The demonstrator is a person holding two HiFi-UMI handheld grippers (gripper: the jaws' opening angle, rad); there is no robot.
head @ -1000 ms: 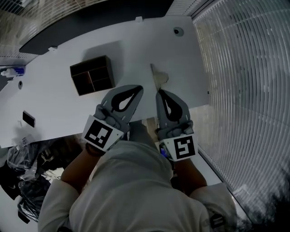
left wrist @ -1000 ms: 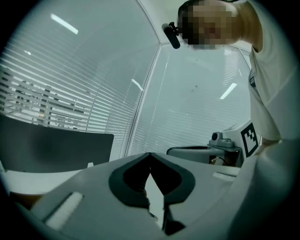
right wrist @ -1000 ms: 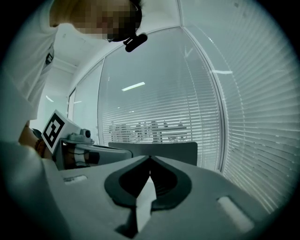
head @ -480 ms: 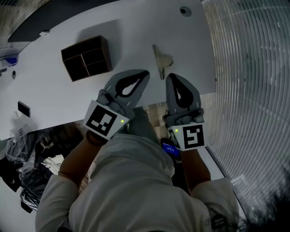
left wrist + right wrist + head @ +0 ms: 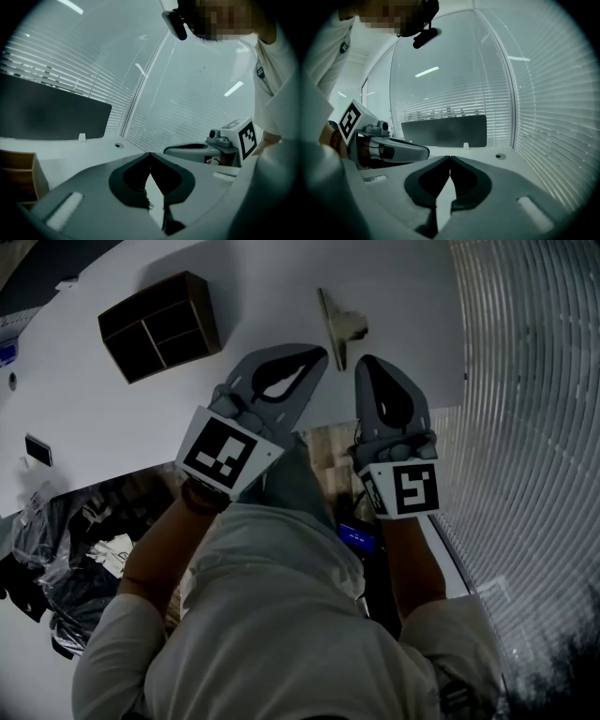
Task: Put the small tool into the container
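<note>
Both grippers hover side by side over the near edge of the smooth white table (image 5: 262, 296), and neither holds anything. The left gripper (image 5: 319, 352) has its grey, rounded plastic jaws pressed tip to tip, leaving only a teardrop-shaped hollow behind the tips. The right gripper (image 5: 367, 362) is the same, jaws together and empty, as its own view shows plainly. Each carries a white cube with black square markers at its back end, towards the lower middle of the head view. The small tool (image 5: 339, 326) lies flat on the table at the upper middle of that view, just past the two gripper tips and touching neither. It looks like a thin, straight, pale strip with a lumpy, cream-coloured piece on its right side, though from here I can't say what sort of tool it is. The container (image 5: 159, 324) sits well apart from it at the upper left: a dark brown, boxy tray, seemingly of wood, split by thin partitions into several square-cornered compartments that look empty. A small black rectangular object (image 5: 37, 451) rests on the table at the far left. Fine horizontal blinds (image 5: 525, 381) fill the right side of the frame.
</note>
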